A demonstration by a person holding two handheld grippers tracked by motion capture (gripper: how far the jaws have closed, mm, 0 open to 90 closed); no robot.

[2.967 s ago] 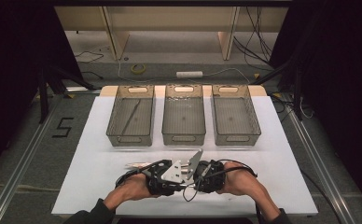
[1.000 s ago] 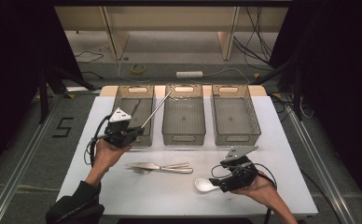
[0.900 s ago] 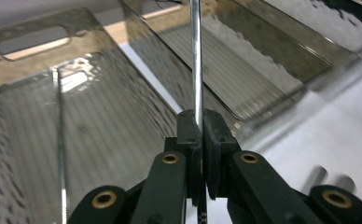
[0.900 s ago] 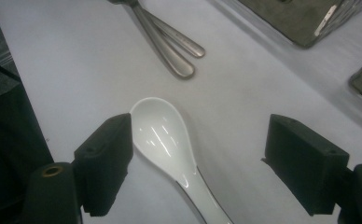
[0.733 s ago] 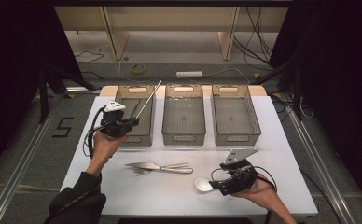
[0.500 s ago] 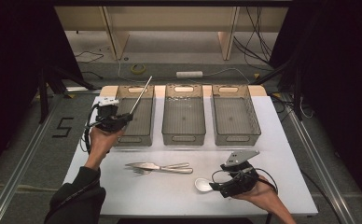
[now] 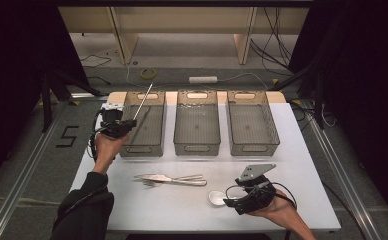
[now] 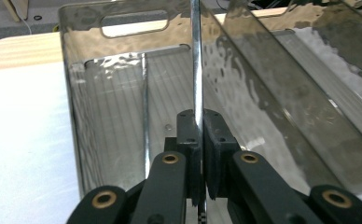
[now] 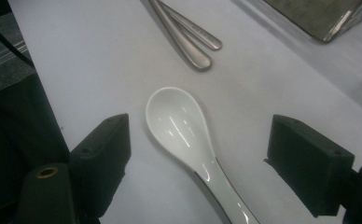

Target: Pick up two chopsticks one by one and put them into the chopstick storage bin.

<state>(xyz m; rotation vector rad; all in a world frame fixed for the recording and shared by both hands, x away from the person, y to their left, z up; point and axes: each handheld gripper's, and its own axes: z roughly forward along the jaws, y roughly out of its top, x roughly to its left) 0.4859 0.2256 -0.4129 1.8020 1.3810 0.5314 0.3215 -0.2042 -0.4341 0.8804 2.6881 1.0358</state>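
A thin metal rod was found clamped in the left gripper above the leftmost of 3 bins, release judged next, while the right gripper was held wide astride the white spoon.

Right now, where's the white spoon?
In the high view the white spoon lies on the table, near edge, right of the metal cutlery; in the right gripper view it sits between the open right gripper jaws, untouched.
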